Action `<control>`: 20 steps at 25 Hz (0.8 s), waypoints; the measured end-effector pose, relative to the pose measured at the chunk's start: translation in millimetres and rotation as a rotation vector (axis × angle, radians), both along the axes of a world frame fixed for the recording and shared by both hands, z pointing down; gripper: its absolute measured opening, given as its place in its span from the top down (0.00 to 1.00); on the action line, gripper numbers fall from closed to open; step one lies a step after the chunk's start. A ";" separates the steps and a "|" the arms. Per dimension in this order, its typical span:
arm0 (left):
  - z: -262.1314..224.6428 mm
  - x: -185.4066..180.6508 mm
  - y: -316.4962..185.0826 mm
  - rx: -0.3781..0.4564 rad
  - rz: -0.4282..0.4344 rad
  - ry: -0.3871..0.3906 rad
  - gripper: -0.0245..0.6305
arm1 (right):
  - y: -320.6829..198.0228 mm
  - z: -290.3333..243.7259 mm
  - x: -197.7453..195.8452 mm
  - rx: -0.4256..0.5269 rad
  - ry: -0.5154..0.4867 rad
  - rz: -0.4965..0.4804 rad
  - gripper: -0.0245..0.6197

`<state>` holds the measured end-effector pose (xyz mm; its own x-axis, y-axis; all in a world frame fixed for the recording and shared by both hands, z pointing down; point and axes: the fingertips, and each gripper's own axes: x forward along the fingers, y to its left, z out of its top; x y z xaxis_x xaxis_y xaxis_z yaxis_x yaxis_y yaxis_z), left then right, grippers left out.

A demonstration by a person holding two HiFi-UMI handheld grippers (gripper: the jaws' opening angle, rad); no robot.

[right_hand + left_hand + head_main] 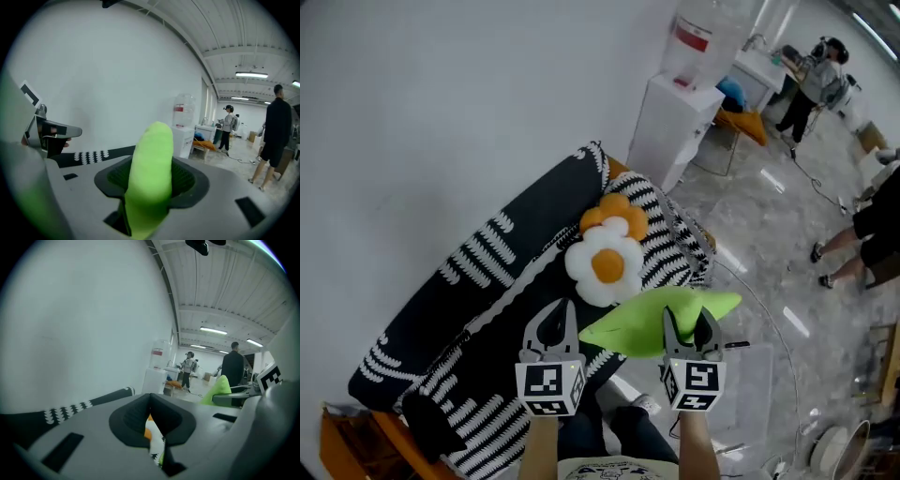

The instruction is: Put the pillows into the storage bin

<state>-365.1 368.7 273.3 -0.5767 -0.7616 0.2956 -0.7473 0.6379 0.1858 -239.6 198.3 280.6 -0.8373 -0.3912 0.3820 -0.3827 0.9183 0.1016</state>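
In the head view, the right gripper (689, 323) has its fingers clenched on a green pillow (661, 319), held in the air over the front edge of the sofa (487, 281). The pillow's pointed end sticks out toward 2 o'clock. The left gripper (562, 314) hangs just beside it at 9 o'clock.

Only the left gripper view shows that its fingers (133, 420) are closed tip to tip with nothing between them. Through the slit below the tips, part of the flower pillow (152, 437) appears far behind. The right gripper view shows the green pillow (152, 173) squeezed between the dark ribbed fingers (187, 180) and rising past them. It does not show the flower pillows.

The head view alone gives the layout. A white flower pillow (605, 262) with an orange centre lies on the sofa's black-and-white blanket at 12 o'clock from the left gripper. An orange flower pillow (614, 217) touches its far side.

A white wall closes off 9 to 12 o'clock. A water dispenser (675, 112) stands past the sofa's end at 1 o'clock. From 2 to 5 o'clock the grey tiled floor (769, 234) is open, with people standing well apart at its far side. Faint see-through walls show at 4 o'clock, but I cannot tell what they are.
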 end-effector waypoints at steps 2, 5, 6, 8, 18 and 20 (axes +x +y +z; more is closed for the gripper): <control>-0.7 30.7 -37.5 0.001 0.063 0.002 0.94 | -31.4 -3.3 41.0 0.007 0.000 0.064 0.60; -1.6 80.4 -89.5 -0.002 0.144 0.000 0.94 | -74.9 -6.1 104.0 0.014 0.004 0.151 0.60; -1.4 96.9 -105.8 -0.001 0.164 0.001 0.94 | -88.7 -6.5 124.4 0.016 0.005 0.174 0.60; -0.2 130.9 -136.7 -0.001 0.198 0.006 0.94 | -114.9 -6.0 165.5 0.018 0.009 0.218 0.60; 3.3 281.0 -265.8 -0.015 0.391 -0.002 0.94 | -210.4 6.4 351.5 -0.008 0.028 0.424 0.60; 4.1 302.5 -289.6 -0.016 0.427 -0.003 0.94 | -225.5 11.0 381.8 -0.008 0.036 0.467 0.60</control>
